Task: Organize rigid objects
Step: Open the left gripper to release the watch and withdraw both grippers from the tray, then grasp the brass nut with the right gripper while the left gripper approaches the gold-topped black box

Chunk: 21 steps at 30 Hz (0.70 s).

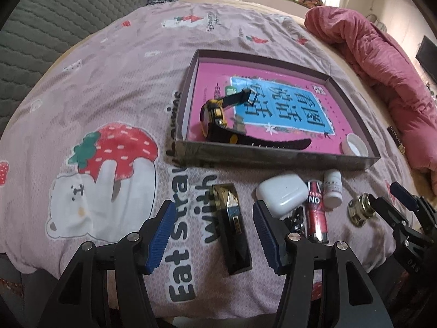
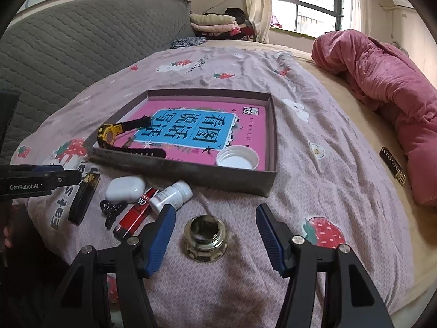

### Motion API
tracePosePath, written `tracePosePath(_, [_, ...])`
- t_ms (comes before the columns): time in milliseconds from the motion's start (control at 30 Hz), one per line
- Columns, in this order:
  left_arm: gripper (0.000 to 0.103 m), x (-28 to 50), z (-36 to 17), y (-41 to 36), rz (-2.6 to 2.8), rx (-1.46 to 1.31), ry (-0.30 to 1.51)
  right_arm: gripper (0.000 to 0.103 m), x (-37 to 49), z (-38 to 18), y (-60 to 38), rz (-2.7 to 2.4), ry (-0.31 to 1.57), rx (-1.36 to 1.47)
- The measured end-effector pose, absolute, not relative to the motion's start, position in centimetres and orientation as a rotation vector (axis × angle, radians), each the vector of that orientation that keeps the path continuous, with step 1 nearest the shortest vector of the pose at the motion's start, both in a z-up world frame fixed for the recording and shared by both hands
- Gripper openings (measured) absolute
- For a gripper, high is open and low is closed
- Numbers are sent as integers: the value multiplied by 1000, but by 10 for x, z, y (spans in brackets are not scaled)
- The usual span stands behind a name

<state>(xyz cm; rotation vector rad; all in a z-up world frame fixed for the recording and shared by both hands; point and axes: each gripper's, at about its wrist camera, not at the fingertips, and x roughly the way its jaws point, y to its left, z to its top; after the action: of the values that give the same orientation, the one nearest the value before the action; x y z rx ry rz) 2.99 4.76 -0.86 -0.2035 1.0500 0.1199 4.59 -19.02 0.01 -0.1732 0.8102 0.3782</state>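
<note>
Right tongs (image 2: 215, 235) stand apart, straddling the brass hexagonal threaded fitting (image 2: 205, 242) at lower centre of the right wrist view. Centre both pads on opposite flats before closing. Left tongs (image 1: 214, 236) gape over the black-and-gold rectangular bar (image 1: 232, 228). Destination, probably: shallow grey cardboard tray (image 2: 191, 170).

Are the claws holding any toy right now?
No, nothing is held. The left gripper and right gripper are both open, above the black box and brass nut.

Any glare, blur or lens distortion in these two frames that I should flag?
Left wrist view: strong fisheye bending, the shallow grey cardboard box bows; window blown out; glare on the glossy black-and-gold rectangular case. Right wrist view: same curvature and dark vignette corners; the brass hexagonal threaded fitting stays sharp.
</note>
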Motion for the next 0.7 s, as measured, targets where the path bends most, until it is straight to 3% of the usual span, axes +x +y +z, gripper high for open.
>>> tracePosePath(700, [61, 31, -31, 39, 83, -210, 1141, 61, 51, -23, -185, 393, 904, -185])
